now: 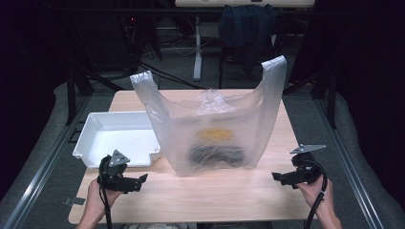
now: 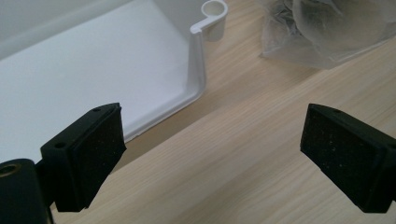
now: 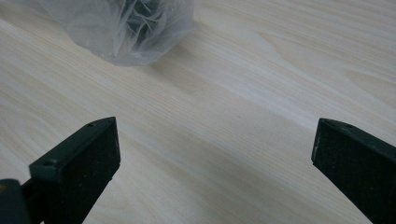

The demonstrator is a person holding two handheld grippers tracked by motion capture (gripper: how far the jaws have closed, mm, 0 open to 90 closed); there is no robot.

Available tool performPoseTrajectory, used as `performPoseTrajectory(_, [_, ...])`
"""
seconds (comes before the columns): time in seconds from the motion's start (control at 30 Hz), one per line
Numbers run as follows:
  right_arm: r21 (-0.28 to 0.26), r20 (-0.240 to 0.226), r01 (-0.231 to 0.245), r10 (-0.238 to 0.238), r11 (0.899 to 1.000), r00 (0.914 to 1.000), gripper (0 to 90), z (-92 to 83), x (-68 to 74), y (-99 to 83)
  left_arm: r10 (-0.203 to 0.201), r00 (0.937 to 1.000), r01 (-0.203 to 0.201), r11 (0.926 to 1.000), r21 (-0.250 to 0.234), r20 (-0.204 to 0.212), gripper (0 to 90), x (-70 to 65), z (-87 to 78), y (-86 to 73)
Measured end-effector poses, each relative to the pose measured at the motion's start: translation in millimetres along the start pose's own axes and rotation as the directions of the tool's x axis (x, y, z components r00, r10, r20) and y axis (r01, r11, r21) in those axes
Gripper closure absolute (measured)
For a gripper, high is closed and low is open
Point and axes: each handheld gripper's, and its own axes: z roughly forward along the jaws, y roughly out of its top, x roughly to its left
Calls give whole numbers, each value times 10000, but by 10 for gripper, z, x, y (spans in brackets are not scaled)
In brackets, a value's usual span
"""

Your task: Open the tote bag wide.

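A clear plastic bag (image 1: 215, 129) stands upright in the middle of the wooden table (image 1: 200, 195), both handles raised; a yellow thing (image 1: 216, 133) and a dark thing (image 1: 215, 155) show blurred through it. A white tray (image 1: 107, 129) lies to its left. My left gripper (image 1: 138, 181) hovers at the tray's near corner, open, nothing between its jaws; its own view shows the tray (image 2: 93, 70) and a bag corner (image 2: 322, 32). My right gripper (image 1: 279, 177) is open near the table's right front, apart from the bag (image 3: 126, 28).
The table's front strip between the two grippers is bare wood. Dark metal frame rails (image 1: 43, 162) run along both sides of the table. Behind the table stand a chair with a dark jacket (image 1: 246, 28) and a desk leg (image 1: 197, 47).
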Motion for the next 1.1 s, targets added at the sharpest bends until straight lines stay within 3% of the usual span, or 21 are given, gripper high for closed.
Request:
performPoseTrajectory(0.2, [-71, -178, 53, -54, 10000, 9998, 18, 8, 5, 20, 31, 9996, -30, 10000, -15, 281, 76, -71, 13, 49])
performPoseTrajectory(0.47, [-168, -364, 334, -340, 9993, 9988, 47, 23, 68, 97, 437, 9984, -429, 9988, -223, 355, 87, -246, -23, 125])
performPoseTrajectory(0.53, [63, -220, 647, -646, 9979, 9977, 56, -10, 77, 121, 430, 9983, -423, 9989, -192, 381, 88, -257, -11, 141])
performPoseTrajectory(0.67, [-265, -470, 365, -377, 9990, 9982, 62, -6, 108, 125, 398, 9981, -390, 9991, -179, 462, 88, -247, 18, 155])
performPoseTrajectory(0.87, [-81, -491, 648, -651, 9979, 9967, 97, -9, 146, 169, 513, 9975, -505, 9986, -159, 491, 90, -258, 13, 149])
performPoseTrajectory(1.0, [-344, -623, 595, -615, 9976, 9962, 128, -28, 198, 172, 629, 9967, -614, 9977, -293, 523, 90, -291, -21, 175])
performPoseTrajectory(1.03, [-254, -526, 857, -870, 9960, 9948, 136, -63, 215, 196, 661, 9966, -645, 9974, -325, 495, 90, -299, -29, 187])
performPoseTrajectory(1.1, [-493, -735, 668, -704, 9965, 9948, 145, -59, 240, 203, 633, 9968, -608, 9969, -497, 489, 90, -308, -45, 220])
